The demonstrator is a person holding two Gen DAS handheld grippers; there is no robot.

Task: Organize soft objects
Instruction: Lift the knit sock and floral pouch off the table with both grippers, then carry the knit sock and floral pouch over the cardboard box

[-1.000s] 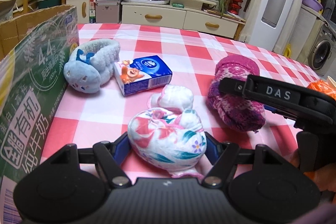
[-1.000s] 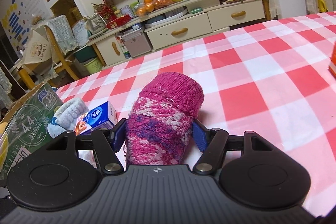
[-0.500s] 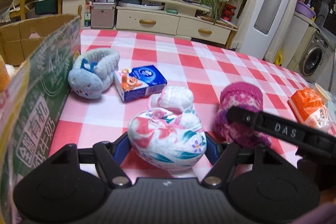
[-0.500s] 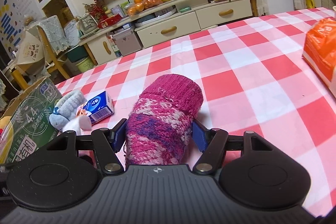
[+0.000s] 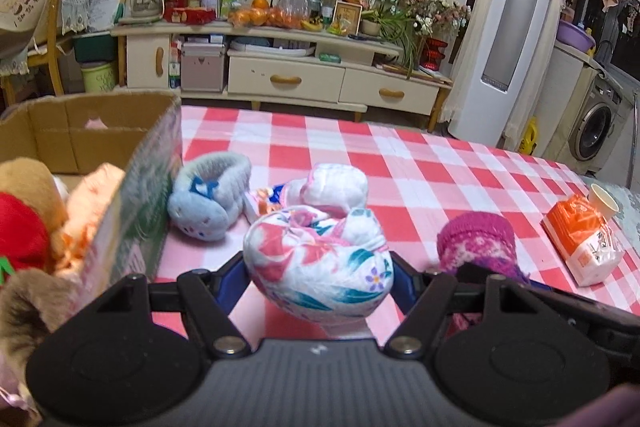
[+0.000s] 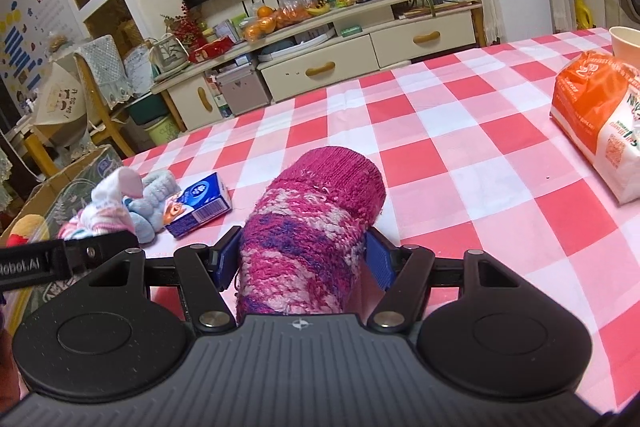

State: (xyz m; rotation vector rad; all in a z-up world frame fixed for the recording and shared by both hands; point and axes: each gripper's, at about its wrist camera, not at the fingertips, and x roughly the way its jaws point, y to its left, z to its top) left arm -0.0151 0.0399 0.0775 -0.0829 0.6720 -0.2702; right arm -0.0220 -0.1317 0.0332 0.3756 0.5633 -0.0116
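Note:
My left gripper (image 5: 318,277) is shut on a white floral sock bundle (image 5: 320,259) and holds it above the checked tablecloth, beside the open cardboard box (image 5: 136,179) on the left. The bundle also shows in the right wrist view (image 6: 108,211). My right gripper (image 6: 302,259) is shut on a rolled magenta knitted sock (image 6: 312,227), lifted over the table; it also shows in the left wrist view (image 5: 476,243). A pale blue fluffy sock roll (image 5: 210,197) lies next to the box.
The box holds plush toys (image 5: 28,223). A blue tissue pack (image 6: 198,205) lies by the blue roll. An orange-white tissue pack (image 6: 596,115) and a paper cup (image 6: 626,41) sit at the right. The red-white checked table (image 6: 460,155) stretches ahead.
Both grippers have risen with their socks. The left gripper has lifted the floral bundle high enough that the inside of the box is in view.

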